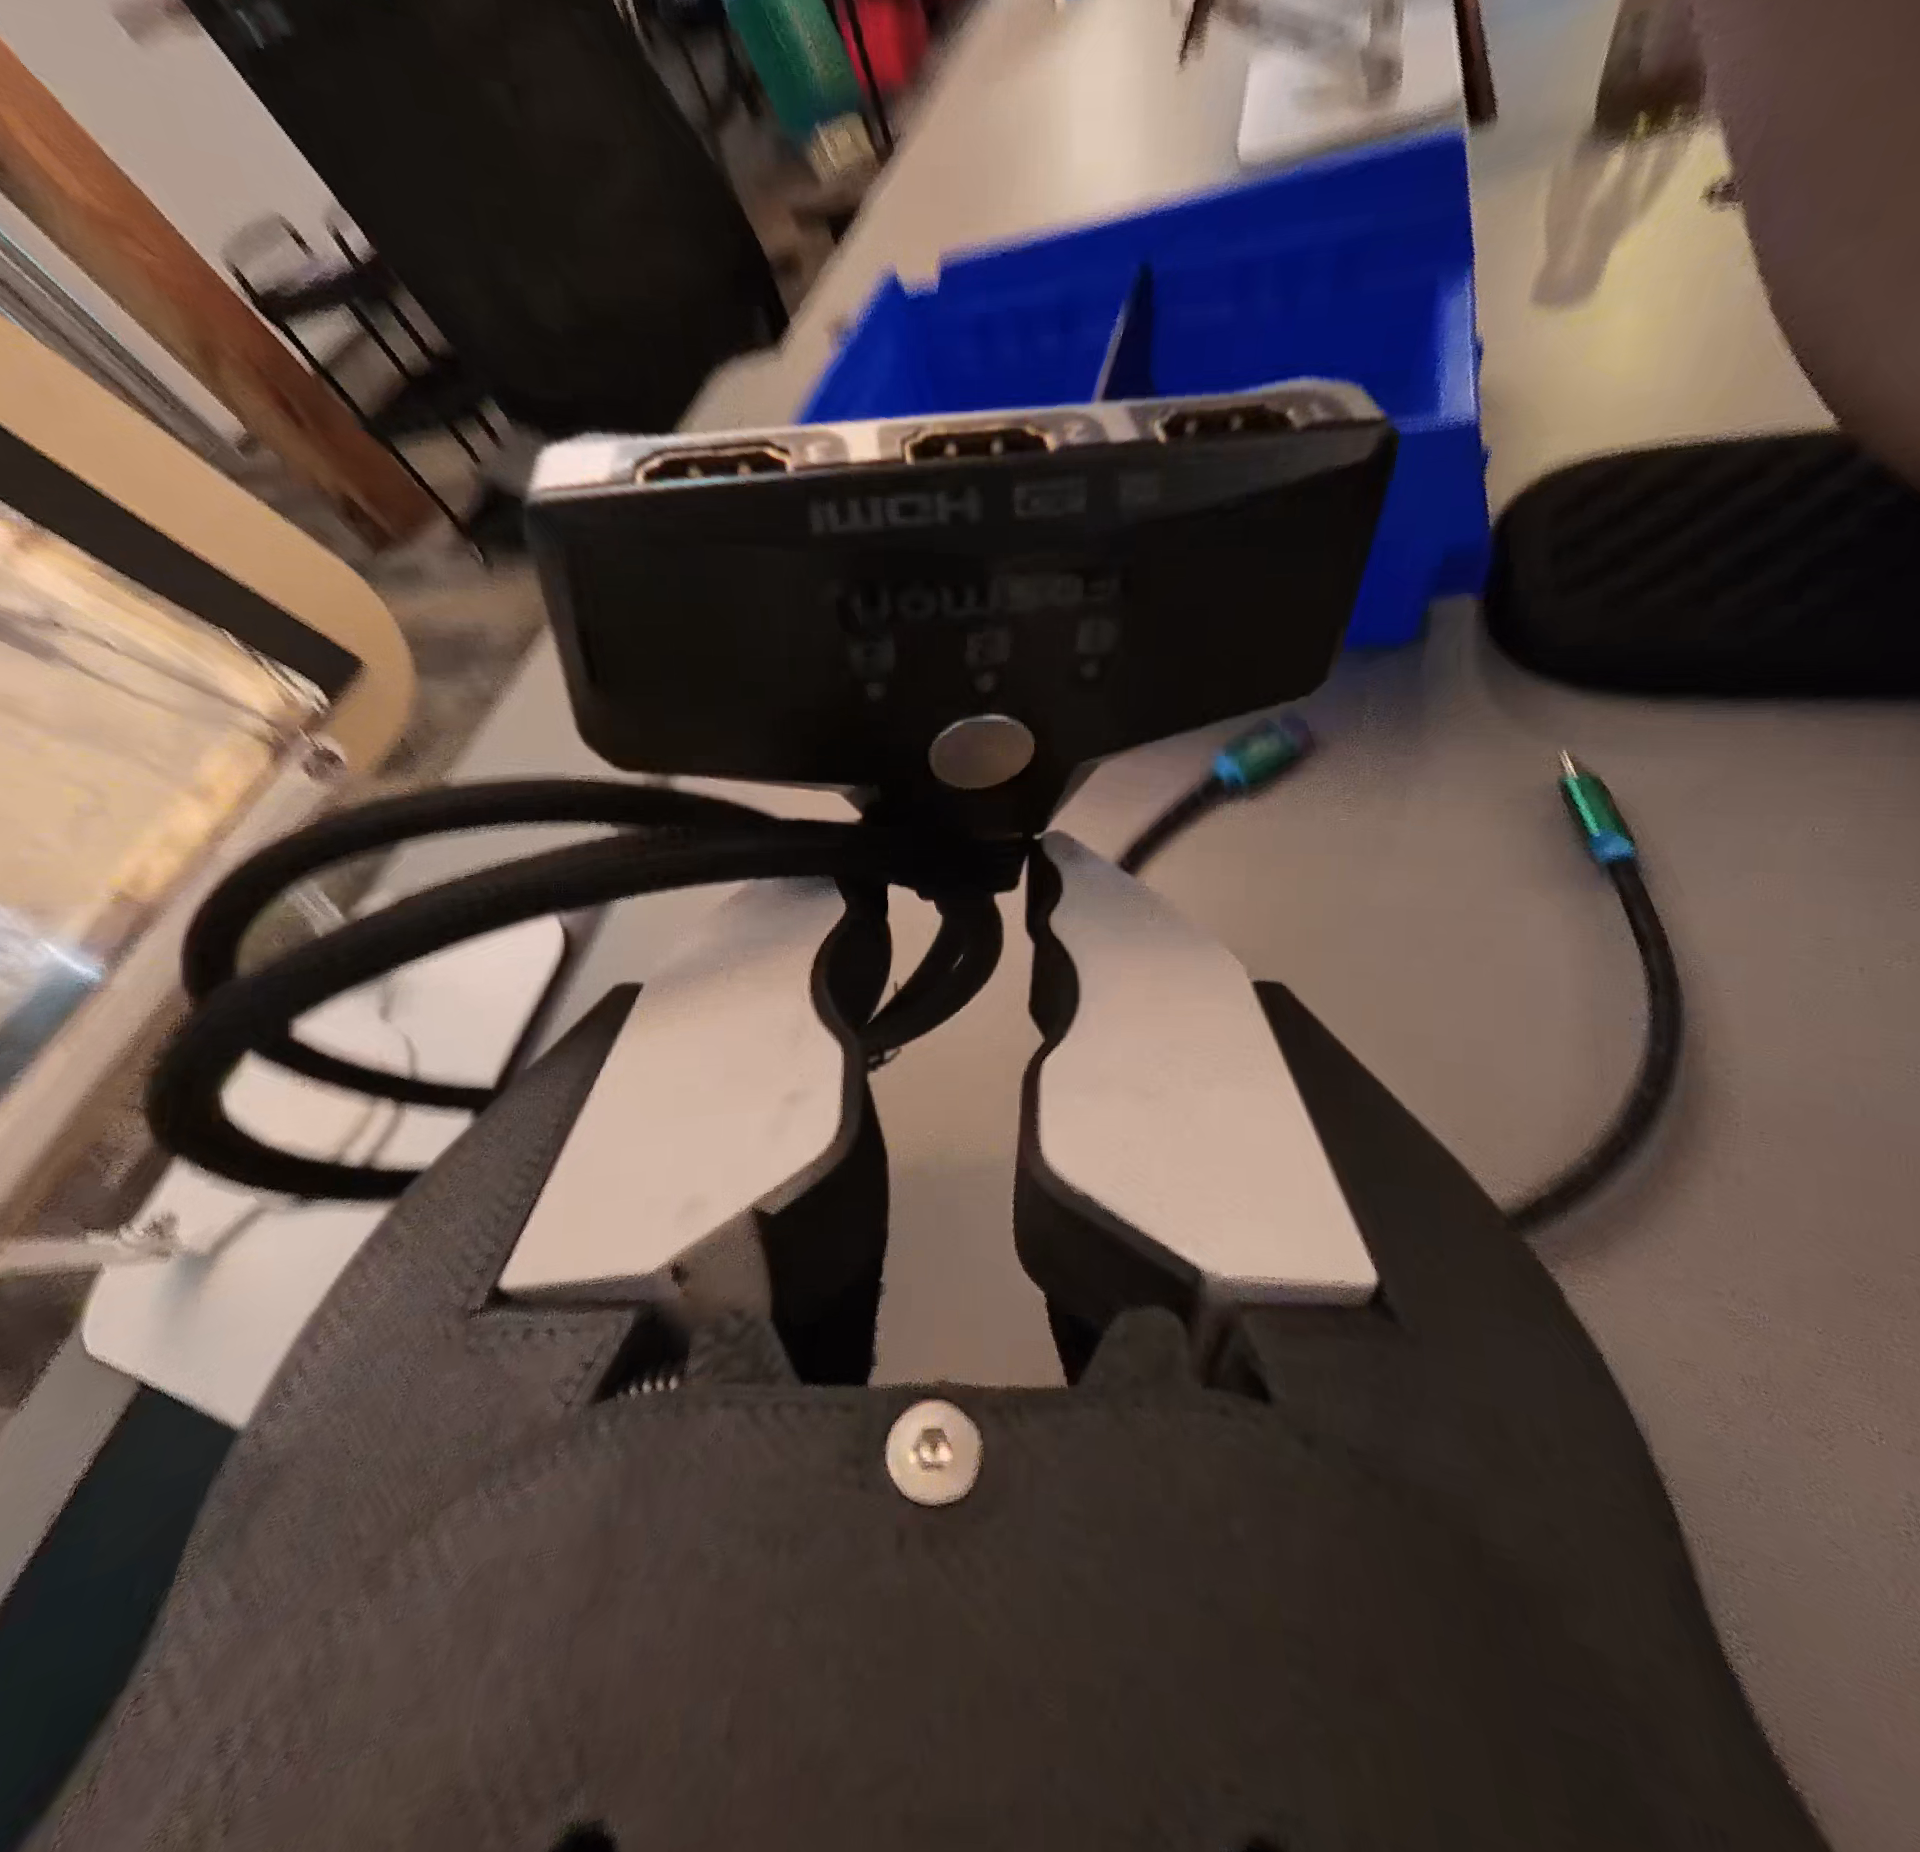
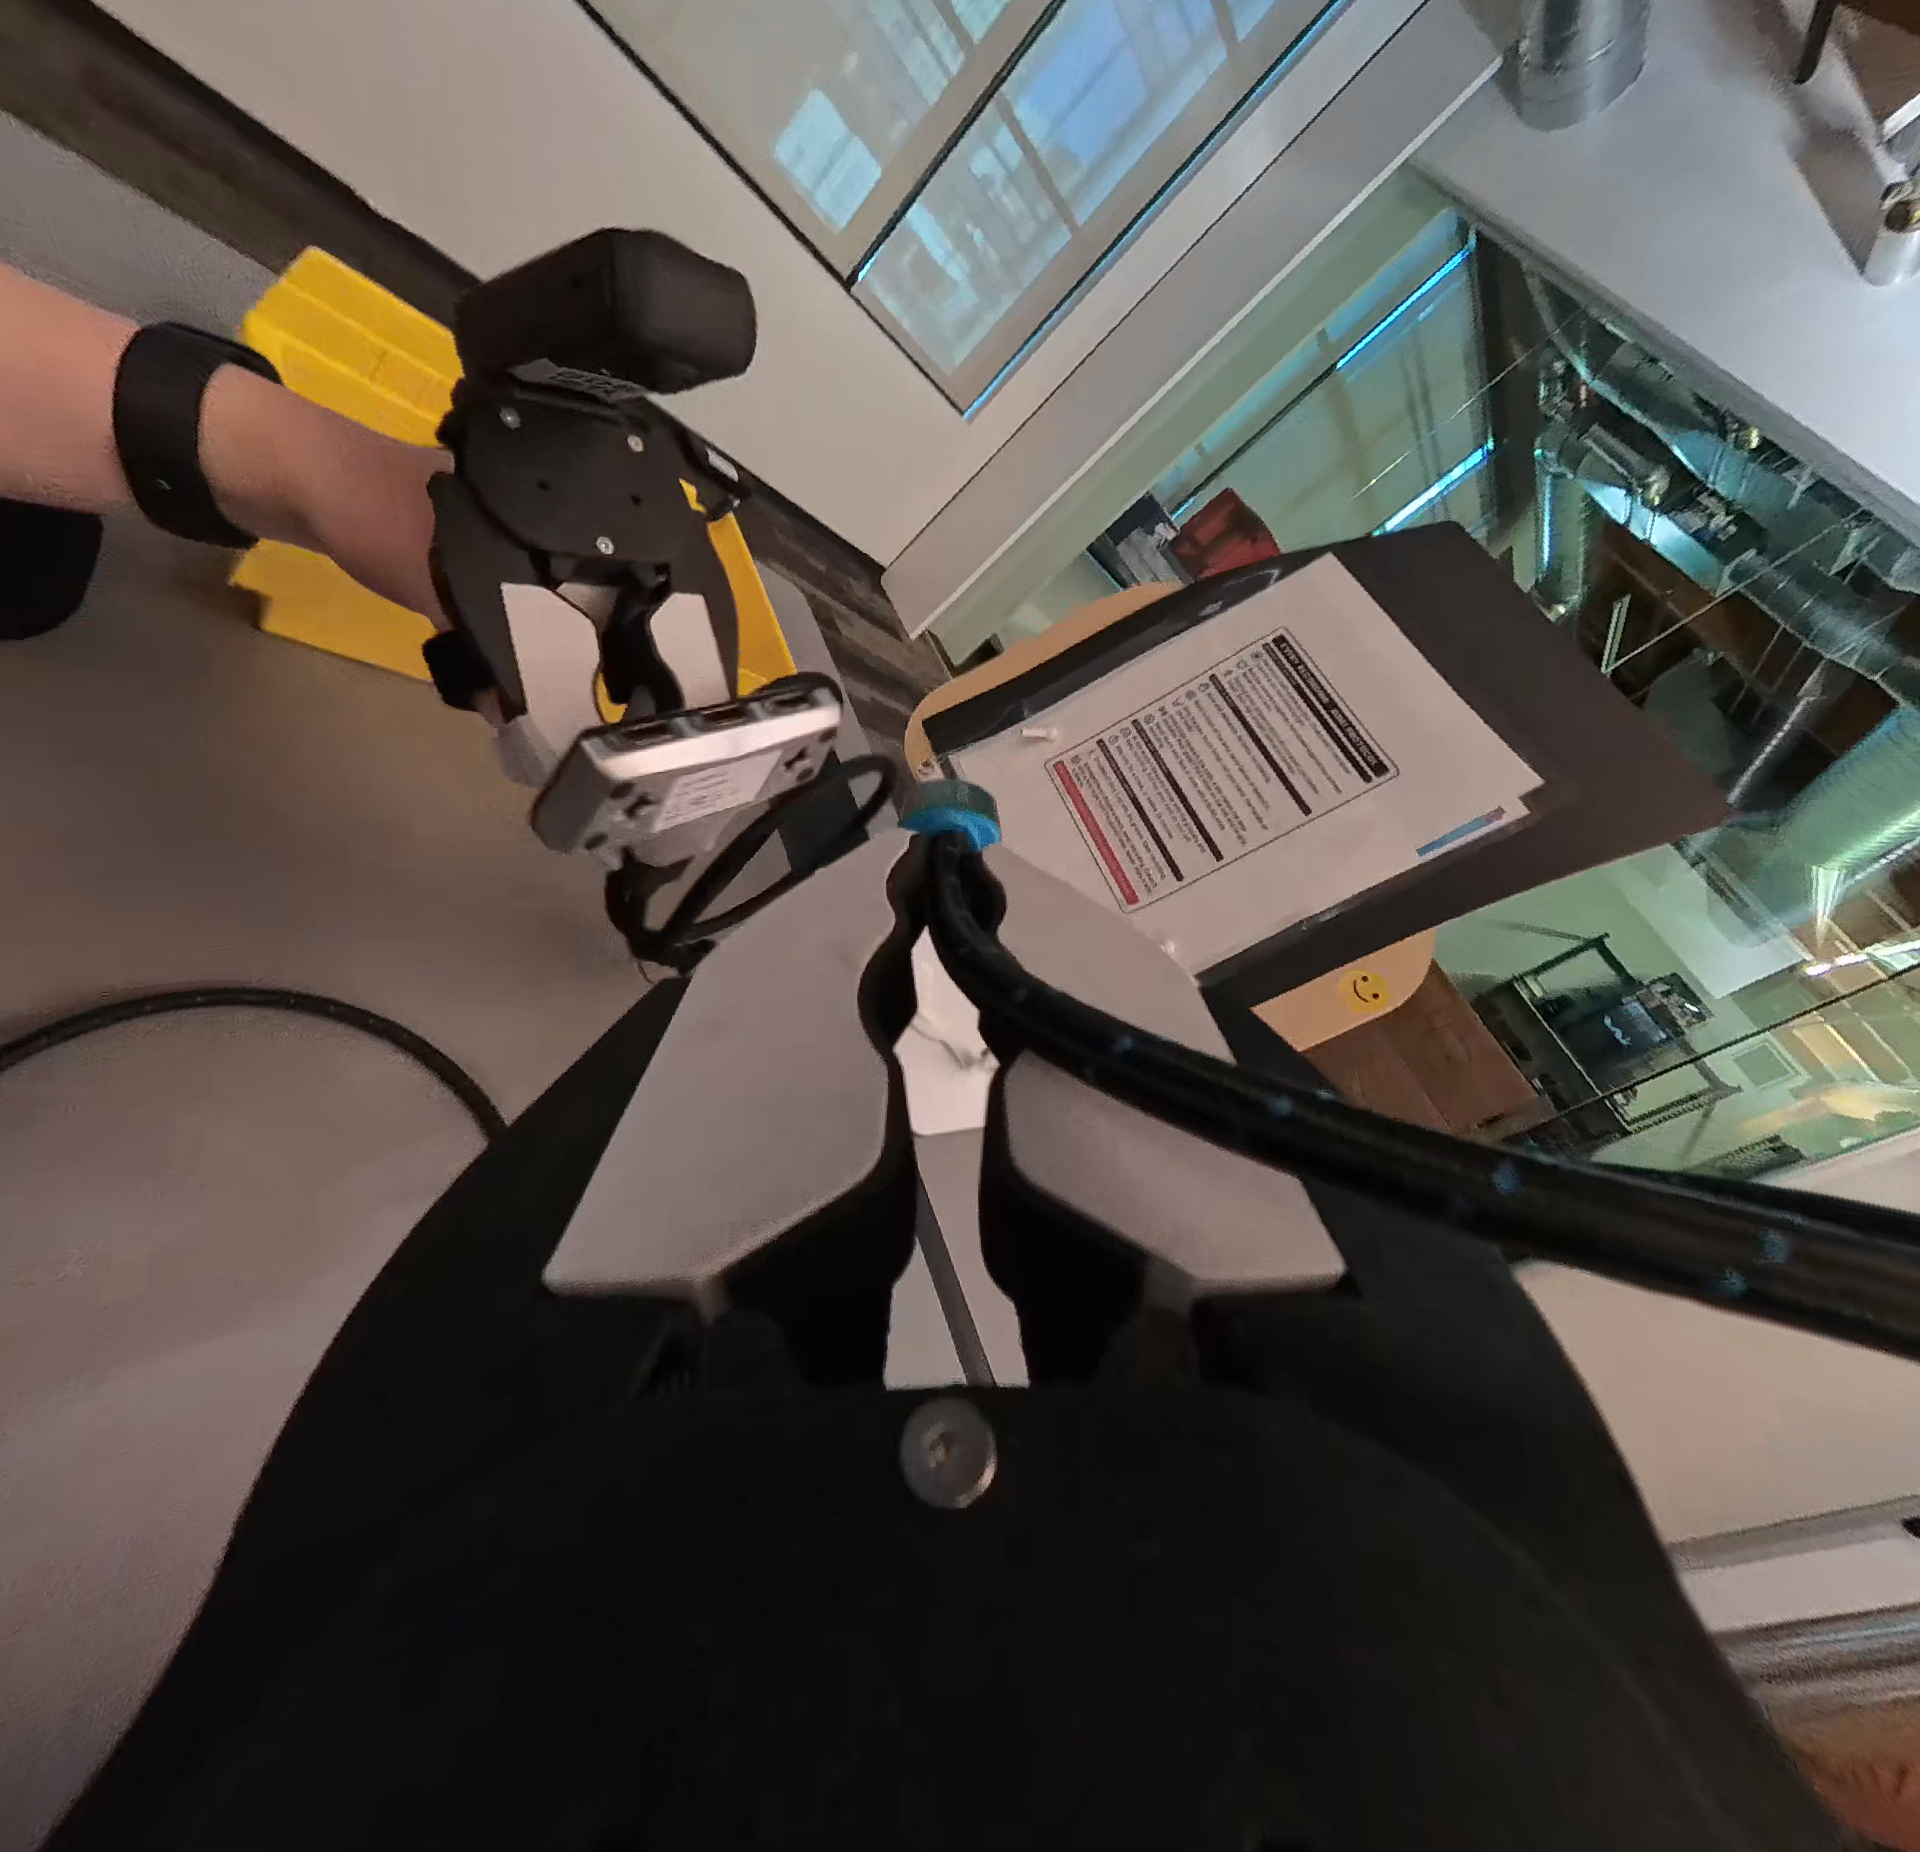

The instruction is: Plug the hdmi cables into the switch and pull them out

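Note:
My left gripper (image 1: 951,857) is shut on the cable end of the black HDMI switch (image 1: 956,576) and holds it above the table. Its three ports face away from me and are empty. The switch's black cable (image 1: 364,971) loops to the left. My right gripper (image 2: 940,867) is shut on an HDMI cable (image 2: 1351,1127) just behind its blue-and-green plug (image 2: 945,810). The plug is in the air, a short way right of the switch (image 2: 686,763) and apart from it. Two more HDMI plugs (image 1: 1262,753) (image 1: 1595,815) lie on the grey table.
A blue bin (image 1: 1247,348) stands behind the switch, with a black ribbed pad (image 1: 1704,576) to its right. A yellow bin (image 2: 343,472) sits behind the left gripper (image 2: 582,555). A sign board with a laminated sheet (image 2: 1247,763) stands past the table edge. Another cable (image 2: 260,1002) curves on the table.

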The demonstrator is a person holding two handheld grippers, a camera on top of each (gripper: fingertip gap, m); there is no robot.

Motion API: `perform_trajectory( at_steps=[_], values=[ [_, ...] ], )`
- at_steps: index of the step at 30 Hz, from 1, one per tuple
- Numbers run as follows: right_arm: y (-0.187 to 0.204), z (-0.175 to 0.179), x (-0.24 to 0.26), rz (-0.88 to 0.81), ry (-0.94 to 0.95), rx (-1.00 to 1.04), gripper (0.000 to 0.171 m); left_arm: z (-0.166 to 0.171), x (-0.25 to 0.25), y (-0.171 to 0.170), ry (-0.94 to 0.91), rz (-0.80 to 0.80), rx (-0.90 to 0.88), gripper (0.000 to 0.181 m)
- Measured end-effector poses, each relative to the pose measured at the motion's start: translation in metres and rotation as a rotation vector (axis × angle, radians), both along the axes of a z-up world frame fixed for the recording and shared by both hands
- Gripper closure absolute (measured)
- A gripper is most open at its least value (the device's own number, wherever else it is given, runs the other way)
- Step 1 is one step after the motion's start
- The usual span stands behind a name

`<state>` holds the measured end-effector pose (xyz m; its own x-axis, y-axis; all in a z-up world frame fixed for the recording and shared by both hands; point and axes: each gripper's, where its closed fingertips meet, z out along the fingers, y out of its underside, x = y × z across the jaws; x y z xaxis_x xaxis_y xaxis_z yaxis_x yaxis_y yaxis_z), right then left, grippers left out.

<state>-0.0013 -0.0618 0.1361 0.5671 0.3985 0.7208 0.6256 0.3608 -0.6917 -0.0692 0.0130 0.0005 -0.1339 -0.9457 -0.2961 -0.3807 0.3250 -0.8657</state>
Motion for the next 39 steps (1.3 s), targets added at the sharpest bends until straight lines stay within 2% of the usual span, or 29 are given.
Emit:
perform_trajectory(
  at_steps=[1, 5, 8, 12, 15, 19, 23, 29, 33, 39],
  values=[
    [-0.001, 0.0, 0.0, -0.011, -0.009, -0.001, 0.164, 0.004, 0.005, 0.001, -0.048, -0.005, 0.007, 0.157],
    [0.005, -0.003, -0.004, -0.047, -0.02, -0.026, 0.164, 0.001, 0.017, 0.003, -0.108, -0.026, -0.095, 0.157],
    [0.026, -0.017, -0.008, -0.101, -0.004, -0.067, 0.164, 0.002, 0.012, 0.002, -0.185, -0.05, -0.202, 0.158],
    [0.068, -0.038, -0.018, -0.233, 0.129, -0.109, 0.164, 0.019, -0.001, -0.004, -0.26, -0.097, -0.297, 0.158],
    [0.084, -0.048, -0.03, -0.289, 0.253, -0.081, 0.164, 0.035, -0.005, -0.01, -0.314, -0.118, -0.342, 0.158],
    [0.087, -0.055, -0.047, -0.283, 0.348, -0.041, 0.165, 0.048, -0.005, -0.017, -0.355, -0.126, -0.399, 0.158],
    [0.085, -0.054, -0.052, -0.299, 0.388, 0.006, 0.165, 0.049, 0.001, -0.016, -0.362, -0.047, -0.417, 0.157],
    [0.085, -0.06, -0.059, -0.246, 0.472, -0.074, 0.166, 0.058, 0.0, -0.01, -0.449, -0.013, -0.499, 0.154],
    [0.09, -0.07, -0.064, -0.222, 0.478, -0.12, 0.166, 0.062, -0.004, -0.01, -0.492, -0.047, -0.518, 0.152],
    [0.087, -0.067, -0.066, -0.258, 0.4, -0.031, 0.165, 0.067, -0.004, -0.018, -0.527, -0.087, -0.501, 0.143]
  ],
)
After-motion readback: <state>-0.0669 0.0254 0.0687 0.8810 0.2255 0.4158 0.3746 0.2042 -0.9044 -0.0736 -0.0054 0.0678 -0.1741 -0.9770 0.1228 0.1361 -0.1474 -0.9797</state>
